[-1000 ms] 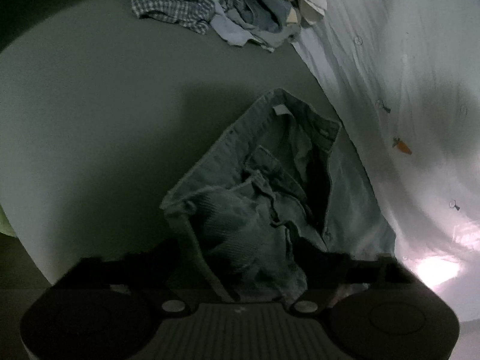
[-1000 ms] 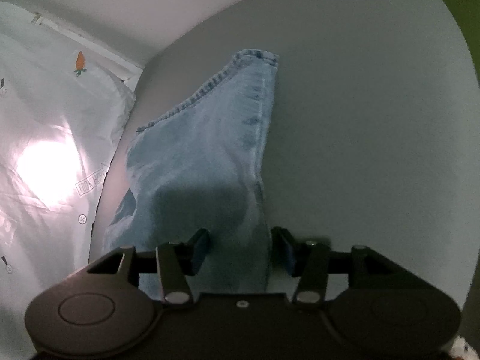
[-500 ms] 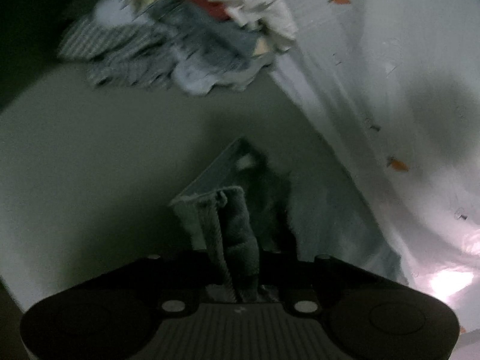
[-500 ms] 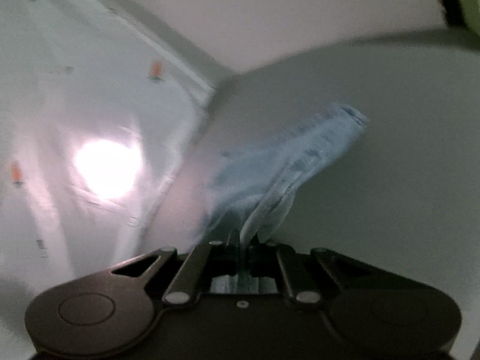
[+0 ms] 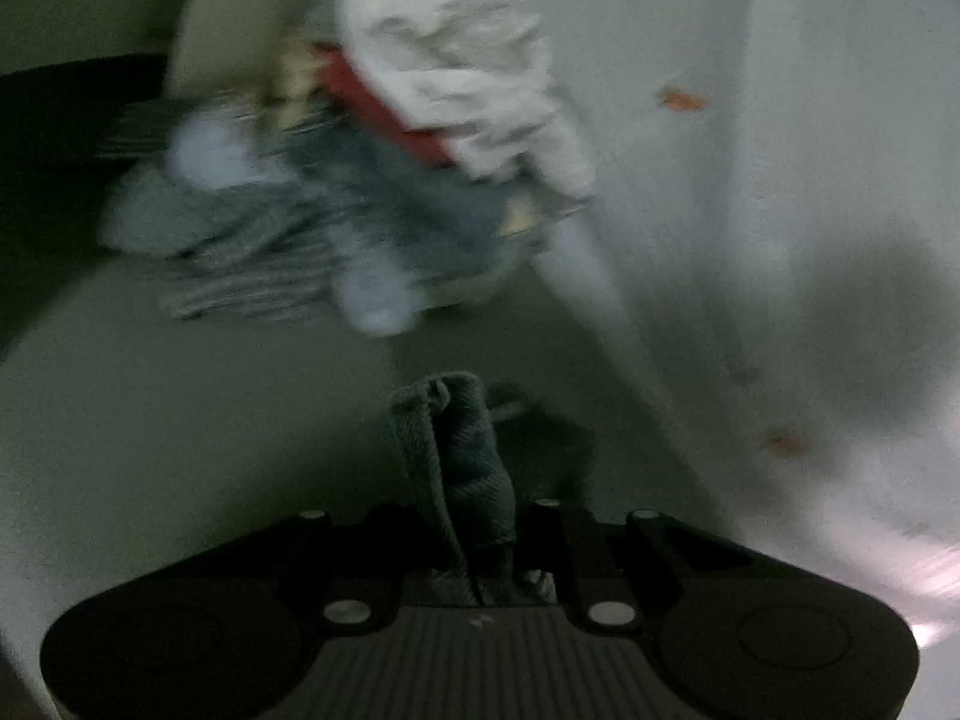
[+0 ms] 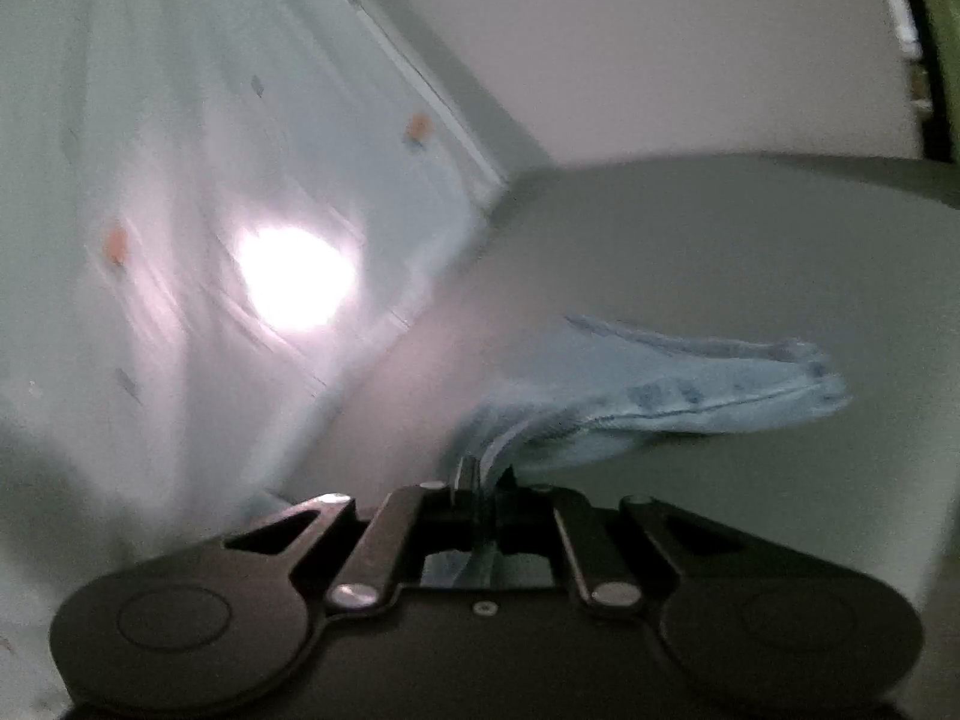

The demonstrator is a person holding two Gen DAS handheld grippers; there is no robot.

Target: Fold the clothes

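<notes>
A pair of light blue jeans is held by both grippers. In the left wrist view a bunched fold of the jeans' waistband stands up from my left gripper, which is shut on it. The rest of the garment hangs out of sight below. In the right wrist view my right gripper is shut on the edge of a jeans leg. That leg stretches away to the right, lifted off the grey table, its hem hanging in the air.
A blurred heap of other clothes, white, red, checked and blue, lies at the far end of the table. A white sheet with small carrot prints runs along one side. A bright light patch glares on the sheet.
Both grippers have shut on the jeans and risen, pulling the cloth up off the table. The left view has swung toward the clothes heap, and the right view has rolled so the leg points rightward.
</notes>
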